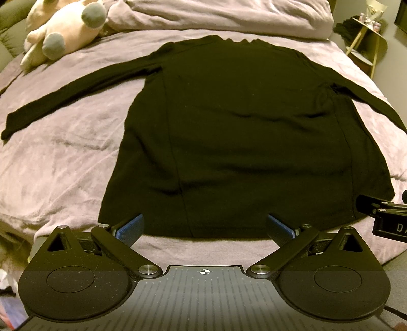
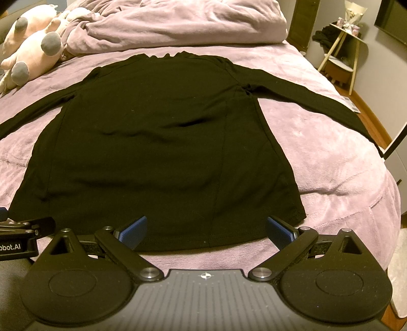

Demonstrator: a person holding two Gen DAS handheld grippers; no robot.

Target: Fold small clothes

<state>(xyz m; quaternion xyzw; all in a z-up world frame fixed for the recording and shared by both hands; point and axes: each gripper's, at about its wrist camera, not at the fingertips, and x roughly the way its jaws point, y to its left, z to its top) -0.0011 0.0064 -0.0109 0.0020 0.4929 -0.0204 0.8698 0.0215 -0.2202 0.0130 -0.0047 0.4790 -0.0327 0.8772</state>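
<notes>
A black long-sleeved top lies flat on a mauve bed cover, collar at the far end, hem nearest me, both sleeves spread out to the sides. My left gripper hovers open just short of the hem, its blue pads wide apart with nothing between them. My right gripper is also open at the hem, toward the top's right half, its blue pads empty. Each gripper's body shows at the edge of the other's view.
A pink plush toy lies at the bed's far left. A bunched duvet fills the head of the bed. A small side table with dark clothing stands at the far right, beyond the bed's right edge.
</notes>
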